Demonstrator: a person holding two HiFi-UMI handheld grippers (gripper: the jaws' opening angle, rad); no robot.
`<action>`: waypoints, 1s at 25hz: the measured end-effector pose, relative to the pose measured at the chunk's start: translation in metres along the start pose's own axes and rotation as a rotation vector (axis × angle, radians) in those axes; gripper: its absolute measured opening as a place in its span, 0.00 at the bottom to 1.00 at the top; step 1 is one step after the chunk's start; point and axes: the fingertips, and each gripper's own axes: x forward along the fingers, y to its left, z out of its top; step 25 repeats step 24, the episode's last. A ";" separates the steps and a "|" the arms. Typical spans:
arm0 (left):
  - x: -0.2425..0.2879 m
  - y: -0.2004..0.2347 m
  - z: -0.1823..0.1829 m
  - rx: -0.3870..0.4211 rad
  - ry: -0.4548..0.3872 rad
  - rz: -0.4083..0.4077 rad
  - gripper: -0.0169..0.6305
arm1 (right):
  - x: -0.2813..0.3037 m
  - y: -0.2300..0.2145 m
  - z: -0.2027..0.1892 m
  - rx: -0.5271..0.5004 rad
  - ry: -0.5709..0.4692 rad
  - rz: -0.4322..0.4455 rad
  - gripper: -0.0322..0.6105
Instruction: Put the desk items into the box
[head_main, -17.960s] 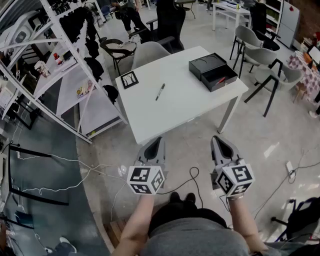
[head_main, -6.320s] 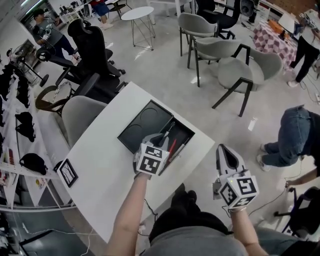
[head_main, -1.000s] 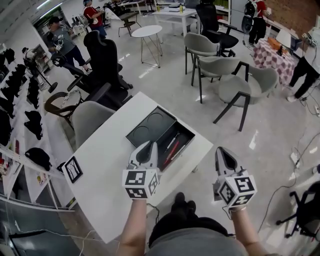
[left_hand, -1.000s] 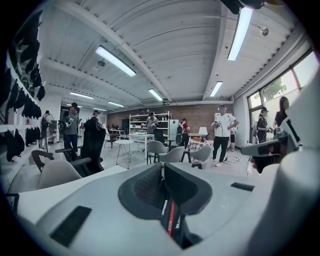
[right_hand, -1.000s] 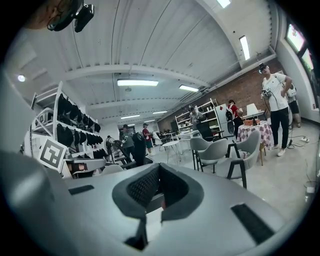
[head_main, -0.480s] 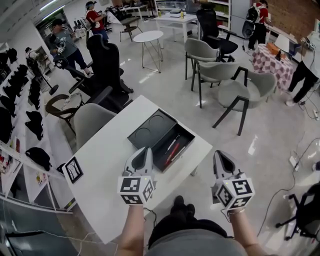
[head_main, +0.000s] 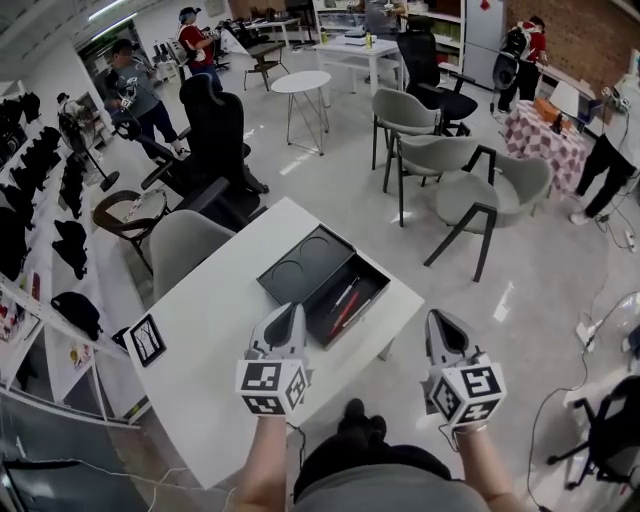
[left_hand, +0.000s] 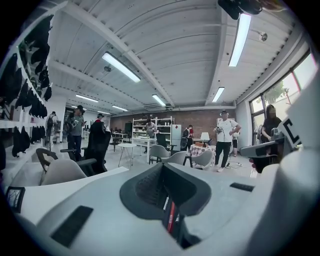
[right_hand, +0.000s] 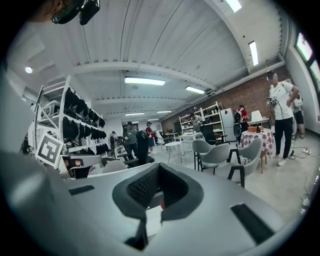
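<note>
Matte black rectangular box (head_main: 372, 278) open on smooth white surface (head_main: 220, 330), slim pens (head_main: 343, 298) inside, just ahead of closed empty left tongs (head_main: 291, 310), right tongs (head_main: 436, 319) closed beside surface

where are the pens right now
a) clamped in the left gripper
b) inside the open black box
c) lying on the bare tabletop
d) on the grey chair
B: the head view shows the pens lying in the deeper half of the open black box on the table, while the left gripper is shut with nothing between its jaws.
</note>
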 end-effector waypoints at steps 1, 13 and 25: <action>-0.001 0.000 -0.001 -0.001 0.002 0.000 0.04 | 0.000 0.001 -0.001 -0.004 0.000 0.005 0.05; -0.007 -0.001 -0.003 -0.012 0.002 0.000 0.04 | -0.003 0.007 -0.002 -0.040 0.002 0.020 0.05; -0.004 -0.009 -0.001 -0.008 -0.004 -0.011 0.04 | -0.005 0.006 -0.005 -0.040 0.015 0.038 0.05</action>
